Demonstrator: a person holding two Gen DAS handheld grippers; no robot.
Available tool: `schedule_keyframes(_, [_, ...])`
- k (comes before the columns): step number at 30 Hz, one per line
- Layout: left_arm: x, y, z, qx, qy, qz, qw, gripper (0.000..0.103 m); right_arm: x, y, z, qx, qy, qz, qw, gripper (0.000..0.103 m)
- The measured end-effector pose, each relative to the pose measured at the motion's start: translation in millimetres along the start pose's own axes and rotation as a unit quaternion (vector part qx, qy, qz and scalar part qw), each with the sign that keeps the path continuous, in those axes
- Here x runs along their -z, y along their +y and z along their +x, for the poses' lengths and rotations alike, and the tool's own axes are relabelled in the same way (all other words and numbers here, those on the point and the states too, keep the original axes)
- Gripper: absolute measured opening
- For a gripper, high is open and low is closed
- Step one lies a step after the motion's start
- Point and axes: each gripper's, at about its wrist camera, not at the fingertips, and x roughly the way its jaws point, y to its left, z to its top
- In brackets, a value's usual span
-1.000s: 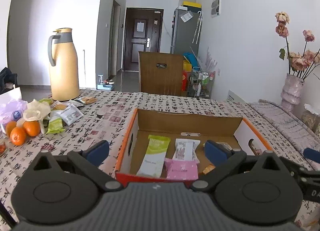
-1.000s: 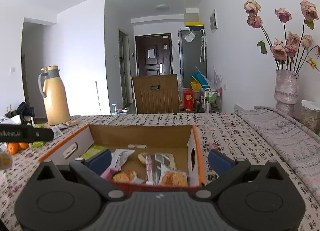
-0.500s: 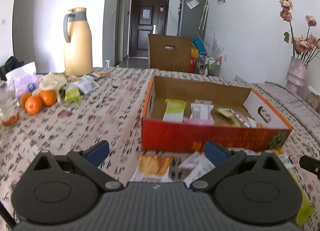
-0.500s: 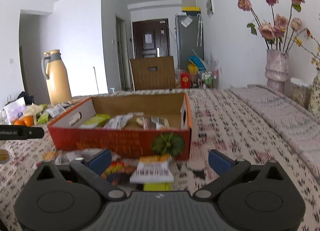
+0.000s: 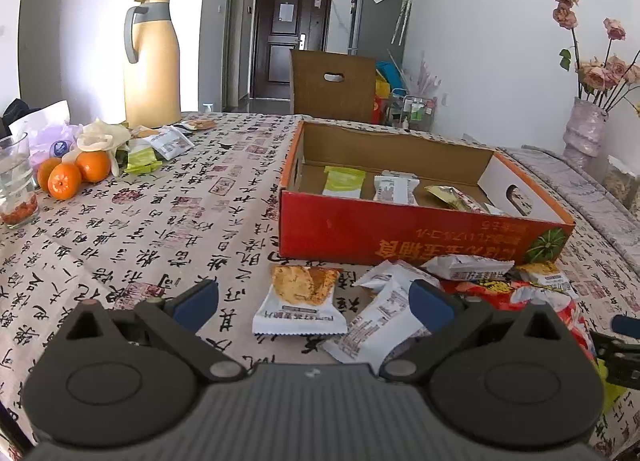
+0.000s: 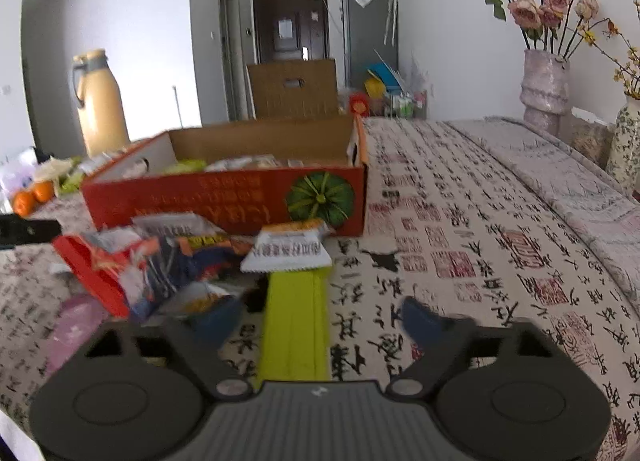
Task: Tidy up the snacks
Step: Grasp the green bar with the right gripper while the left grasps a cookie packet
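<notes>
A red cardboard box (image 5: 416,235) holds several snack packets; it also shows in the right wrist view (image 6: 224,201). Loose snacks lie in front of it. My left gripper (image 5: 312,307) is open and empty above a white cracker packet (image 5: 300,301) and a white wrapped packet (image 5: 380,325). My right gripper (image 6: 320,317) is open and empty over a long lime-green packet (image 6: 296,321), with a white packet (image 6: 288,251) just beyond and a red snack bag (image 6: 120,269) to the left.
A yellow thermos jug (image 5: 150,61), oranges (image 5: 74,173), a glass (image 5: 16,181) and more packets (image 5: 160,145) sit at the table's left. A vase of dried roses (image 6: 546,91) stands at the right. A wooden chair (image 5: 332,87) is behind the table.
Both grippers have pulled back from above the box and dropped lower. The loose snacks in front of the box have come into view under them.
</notes>
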Motion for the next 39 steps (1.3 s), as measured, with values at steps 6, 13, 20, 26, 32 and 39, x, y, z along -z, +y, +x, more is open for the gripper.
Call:
schedule_keyframes(6, [3, 1, 0, 0.0, 0.006, -0.001, 1.0, 0.103, 1, 8, 11, -0.009, 0.021, -0.012, 1.0, 0.047])
schedule_keyframes(13, [6, 1, 2, 0.002, 0.013, -0.003, 0.9999, 0.103, 6, 15, 15, -0.006, 0.023, -0.032, 0.999, 0.039])
schedule_keyframes(20, [9, -2, 1, 0.009, 0.015, 0.001, 0.9998, 0.103, 9, 20, 8, 0.005, 0.008, -0.034, 0.999, 0.033])
schedule_keyframes(26, [10, 1, 0, 0.005, 0.018, -0.004, 0.9998, 0.103, 4, 6, -8, 0.014, -0.031, -0.003, 0.999, 0.032])
schedule_keyframes(32, [7, 4, 6, -0.002, 0.027, -0.011, 0.9996, 0.103, -11, -12, -25, 0.028, -0.078, 0.019, 0.996, 0.032])
schedule_keyframes(39, [-4, 6, 19, -0.029, 0.035, 0.002, 0.999, 0.103, -19, -25, -23, 0.036, -0.09, 0.036, 0.995, 0.033])
